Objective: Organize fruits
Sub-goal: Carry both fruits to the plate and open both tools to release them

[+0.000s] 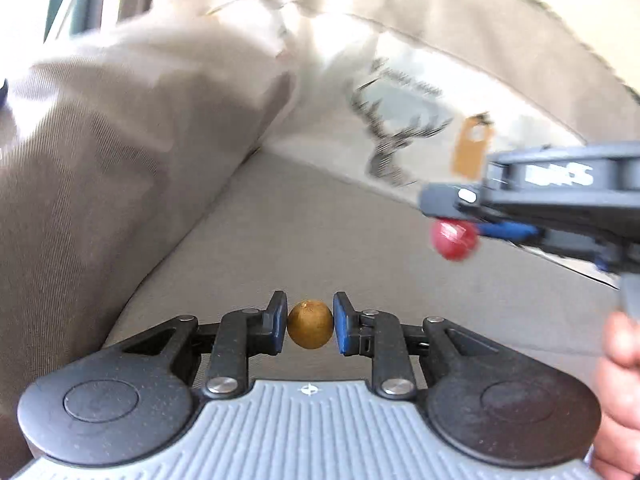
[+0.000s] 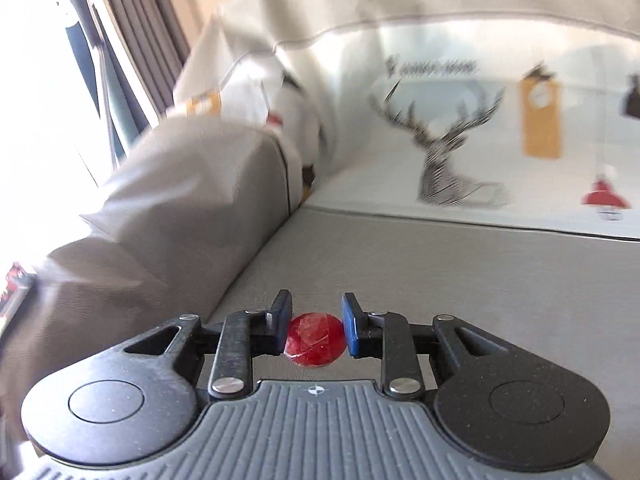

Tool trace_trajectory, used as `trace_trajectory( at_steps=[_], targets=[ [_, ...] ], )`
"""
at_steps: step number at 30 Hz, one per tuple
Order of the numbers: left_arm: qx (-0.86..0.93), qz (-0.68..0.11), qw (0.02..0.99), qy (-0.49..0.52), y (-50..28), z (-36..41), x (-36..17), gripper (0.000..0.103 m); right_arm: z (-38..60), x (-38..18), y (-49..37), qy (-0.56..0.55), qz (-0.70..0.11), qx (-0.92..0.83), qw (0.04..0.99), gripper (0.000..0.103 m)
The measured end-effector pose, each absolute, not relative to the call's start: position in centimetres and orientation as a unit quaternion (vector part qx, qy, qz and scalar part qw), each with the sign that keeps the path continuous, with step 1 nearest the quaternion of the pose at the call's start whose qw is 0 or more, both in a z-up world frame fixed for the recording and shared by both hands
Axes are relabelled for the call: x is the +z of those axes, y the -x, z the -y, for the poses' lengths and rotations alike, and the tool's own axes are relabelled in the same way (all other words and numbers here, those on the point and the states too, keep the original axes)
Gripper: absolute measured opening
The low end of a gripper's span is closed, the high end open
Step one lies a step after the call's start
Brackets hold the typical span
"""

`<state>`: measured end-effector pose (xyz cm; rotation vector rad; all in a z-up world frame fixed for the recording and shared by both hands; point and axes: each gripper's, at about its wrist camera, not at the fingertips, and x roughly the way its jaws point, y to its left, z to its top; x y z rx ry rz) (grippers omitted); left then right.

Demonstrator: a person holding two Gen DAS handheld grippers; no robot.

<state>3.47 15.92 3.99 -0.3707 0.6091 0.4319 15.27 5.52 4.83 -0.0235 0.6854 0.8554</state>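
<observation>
1. Left wrist view: the left gripper [image 1: 310, 324] is closed on a small brown fruit [image 1: 310, 325]; both blue pads touch its sides at the widest part, which likely keeps the round body from rolling out.
2. Same view, further out: the right gripper [image 1: 454, 236] enters from the right edge, clamped on a red fruit [image 1: 454, 239]. A hand [image 1: 618, 396] at the right margin carries that tool.
3. Right wrist view: the red fruit [image 2: 316, 339], apparently wrapped in glossy film, sits pinched between the right gripper's [image 2: 316, 332] pads, slightly below their mid-line.
4. Beneath both tools lies a grey seat cushion [image 2: 440, 264]; neither fruit appears to touch it, so both are judged to be carried clear of the surface.
5. Behind stands a pale pillow printed with a deer head [image 2: 448, 160]; a grey armrest [image 2: 180, 208] bounds the seat on the left.
6. No bowl or tray shows, so where the fruits belong cannot be told.
</observation>
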Motion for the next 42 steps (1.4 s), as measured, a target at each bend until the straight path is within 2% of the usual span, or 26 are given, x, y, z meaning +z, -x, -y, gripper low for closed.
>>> trace_trajectory(
  at_steps=[4,9,18,27,36,39,42],
  targets=[
    [0.167,-0.265,0.939,0.141,-1.7,-13.1,5.8,0.027,0.4,7.2,-11.5,-0.013,-0.307,0.389,0.868,0.028],
    [0.12,-0.262,0.949,0.132,0.2,-10.0,6.8,0.027,7.0,8.4,-6.0,-0.021,-0.277,0.372,0.886,0.028],
    [0.062,-0.26,0.95,0.162,4.0,-6.7,7.8,0.027,15.7,4.9,-0.4,-0.051,-0.295,0.322,0.898,0.028],
    [0.024,-0.286,0.954,0.089,3.8,-2.2,6.6,0.027,18.9,2.8,-0.2,-0.059,-0.296,0.29,0.908,0.028],
    [0.012,-0.291,0.951,0.103,2.5,-2.6,5.5,0.027,18.9,2.4,-1.2,-0.054,-0.289,0.276,0.915,0.028],
    [0.005,-0.296,0.95,0.1,2.0,-2.2,5.1,0.027,19.0,2.1,-1.7,-0.057,-0.293,0.271,0.915,0.022],
    [-0.005,-0.303,0.949,0.088,1.5,-1.5,4.5,0.027,18.7,2.0,-2.0,-0.054,-0.293,0.269,0.916,0.022]
  ],
)
